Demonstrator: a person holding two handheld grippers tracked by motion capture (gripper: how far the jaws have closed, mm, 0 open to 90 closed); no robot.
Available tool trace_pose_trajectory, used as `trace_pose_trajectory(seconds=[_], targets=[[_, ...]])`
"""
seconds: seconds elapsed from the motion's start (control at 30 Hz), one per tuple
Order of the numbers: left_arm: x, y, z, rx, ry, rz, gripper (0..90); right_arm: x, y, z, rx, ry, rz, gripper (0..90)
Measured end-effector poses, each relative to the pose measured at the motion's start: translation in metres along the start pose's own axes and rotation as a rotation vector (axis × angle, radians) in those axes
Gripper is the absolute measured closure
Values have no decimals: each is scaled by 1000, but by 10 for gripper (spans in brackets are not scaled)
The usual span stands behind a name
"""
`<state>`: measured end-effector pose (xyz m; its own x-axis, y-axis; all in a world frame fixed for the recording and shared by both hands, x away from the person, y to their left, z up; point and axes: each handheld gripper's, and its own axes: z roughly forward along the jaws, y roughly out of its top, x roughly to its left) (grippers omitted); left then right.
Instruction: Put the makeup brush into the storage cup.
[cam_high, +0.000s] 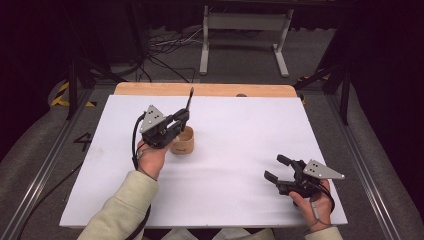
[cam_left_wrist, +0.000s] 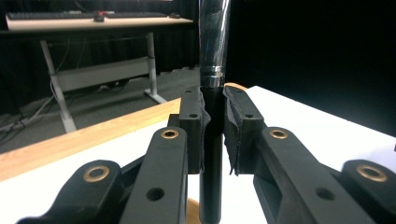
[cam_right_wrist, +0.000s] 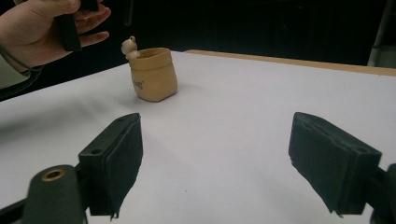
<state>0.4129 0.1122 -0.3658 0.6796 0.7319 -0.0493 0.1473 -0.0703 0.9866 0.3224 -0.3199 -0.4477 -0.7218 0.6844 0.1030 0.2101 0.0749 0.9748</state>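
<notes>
Nearest, the right tool (cam_high: 278, 168) hangs low over the white surface (cam_high: 240, 150) with its jaws spread wide and nothing between them. Farther off, the left tool (cam_high: 183, 116) is clamped on a dark brush handle (cam_left_wrist: 212, 140), held upright just above the tan pot (cam_high: 182, 140) standing mid-surface.

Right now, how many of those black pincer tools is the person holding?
2. The left gripper, above the tan pot, is shut on a black brush. The right gripper hangs open near the table's right edge.
</notes>
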Motion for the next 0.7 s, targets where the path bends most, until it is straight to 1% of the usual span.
trace_pose_trajectory(seconds=[0.03, 0.1, 0.17, 0.23, 0.3, 0.33, 0.37, 0.4, 0.47, 0.53, 0.63, 0.67, 0.7], targets=[[0, 0, 0, 0, 0, 0, 788, 0, 0, 0, 0, 0, 0, 183], [3, -3, 2, 7, -17, -21, 788, 0, 0, 0, -2, 1, 0, 182], [4, -4, 3, 7, -17, -19, 787, 0, 0, 0, -3, 1, 0, 182], [6, -8, 5, 19, -14, -4, 787, 0, 0, 0, -3, 1, 1, 182], [7, -9, 6, 21, -12, -2, 787, 0, 0, 0, -3, 2, 2, 182], [8, -12, 7, 28, 5, 16, 786, 0, 0, 0, -3, 2, 2, 182], [9, -13, 7, 31, 5, 17, 786, 0, 0, 0, -3, 2, 2, 182], [10, -14, 8, 32, 19, 36, 785, 0, 0, 0, -3, 3, 1, 182], [10, -16, 8, 35, 18, 30, 785, 1, 0, 0, -3, 4, 2, 182], [12, -18, 9, 44, 15, 11, 785, 1, 0, 0, -2, 6, 2, 181], [14, -21, 11, 51, 17, 7, 785, 1, 0, 0, -2, 8, 2, 181], [14, -22, 11, 60, 16, -1, 785, 1, 0, 0, -2, 8, 2, 181], [15, -23, 11, 67, 18, 4, 785, 1, 0, 0, -2, 9, 2, 181]])
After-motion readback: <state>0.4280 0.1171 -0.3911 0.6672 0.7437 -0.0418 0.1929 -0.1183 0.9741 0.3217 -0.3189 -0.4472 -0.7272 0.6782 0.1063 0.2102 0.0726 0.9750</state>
